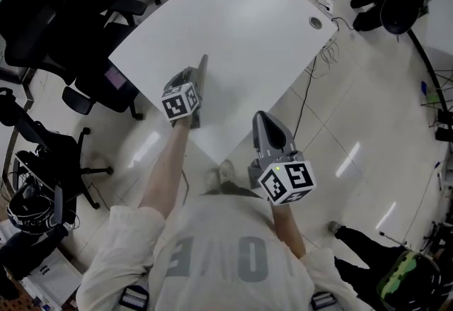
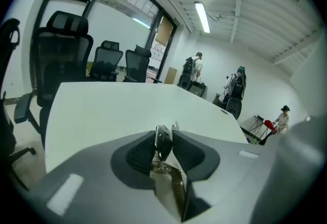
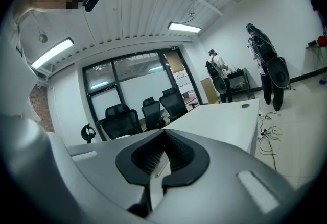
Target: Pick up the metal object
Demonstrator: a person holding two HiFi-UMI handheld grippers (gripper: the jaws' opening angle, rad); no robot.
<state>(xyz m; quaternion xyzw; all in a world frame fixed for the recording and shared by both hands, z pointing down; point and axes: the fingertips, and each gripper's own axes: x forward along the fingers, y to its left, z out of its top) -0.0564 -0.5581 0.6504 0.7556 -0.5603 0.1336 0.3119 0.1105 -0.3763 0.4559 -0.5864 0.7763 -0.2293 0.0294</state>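
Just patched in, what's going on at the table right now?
A person stands at a white table with a handheld gripper in each hand. The left gripper is closed on a small shiny metal object, near the table's edge. The right gripper is shut with nothing in it, held off the table's corner above the floor.

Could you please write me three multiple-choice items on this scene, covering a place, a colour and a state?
1. The left gripper is above: A the table; B a chair; C the floor.
2. The table is: A black; B white; C brown.
3. The left gripper's jaws are: A wide apart and empty; B closed on a cable; C closed on a metal object.
Answers: 1 A, the tabletop lies beneath its jaws; 2 B, its top is plain white; 3 C, shiny metal sits pinched between them.
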